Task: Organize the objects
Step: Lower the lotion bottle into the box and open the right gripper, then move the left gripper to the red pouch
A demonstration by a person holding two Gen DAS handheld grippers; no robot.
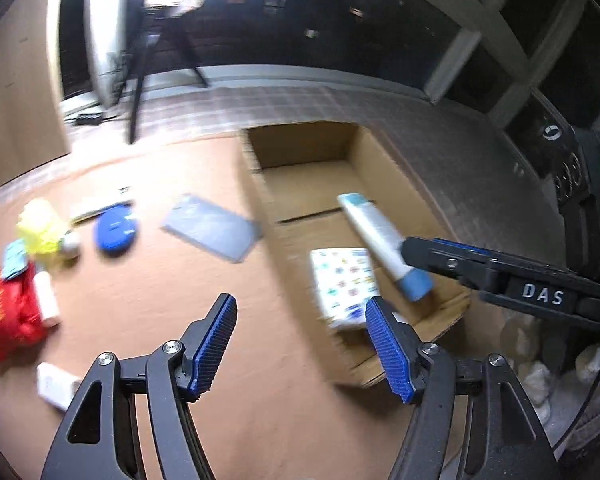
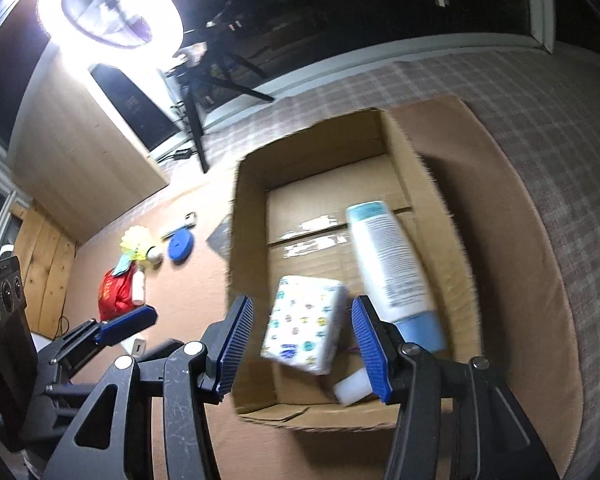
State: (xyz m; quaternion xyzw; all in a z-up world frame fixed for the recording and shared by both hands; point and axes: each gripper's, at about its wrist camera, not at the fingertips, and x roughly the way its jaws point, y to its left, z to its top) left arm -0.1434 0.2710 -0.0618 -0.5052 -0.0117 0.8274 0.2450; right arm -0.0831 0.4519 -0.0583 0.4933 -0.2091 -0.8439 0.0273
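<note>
Cardboard box point(image 2: 420, 216), one, open-topped, sits on the tan counter point(image 1: 220, 360) toward its right side, with a checked cloth surface point(image 2: 540, 140) beyond the counter edge. Inside the box: one white bottle point(image 2: 388, 264) with a blue cap, tilted and blurred, one patterned tissue pack point(image 2: 304, 324) also tilted, one white block point(image 2: 354, 390) at the near wall. Box floor behind them is bare and roomy.

Loose on the counter left of the box: one grey flat pouch point(image 1: 212, 226) just beside the box wall, one blue round disc point(image 1: 116, 230), one yellow fluffy thing point(image 1: 42, 228), one red packet point(image 1: 10, 312), one small white tube point(image 1: 46, 296) against the packet, one white small box point(image 1: 56, 386) near the front edge. Wide open counter between these and the box.

Left gripper point(image 1: 300, 344) jaws spread, nothing between them, over the counter at the box's near-left corner. Right gripper point(image 2: 300, 348) jaws spread, not pinching; tissue pack and bottle lie just beyond its tips, bottle right of the right jaw.
</note>
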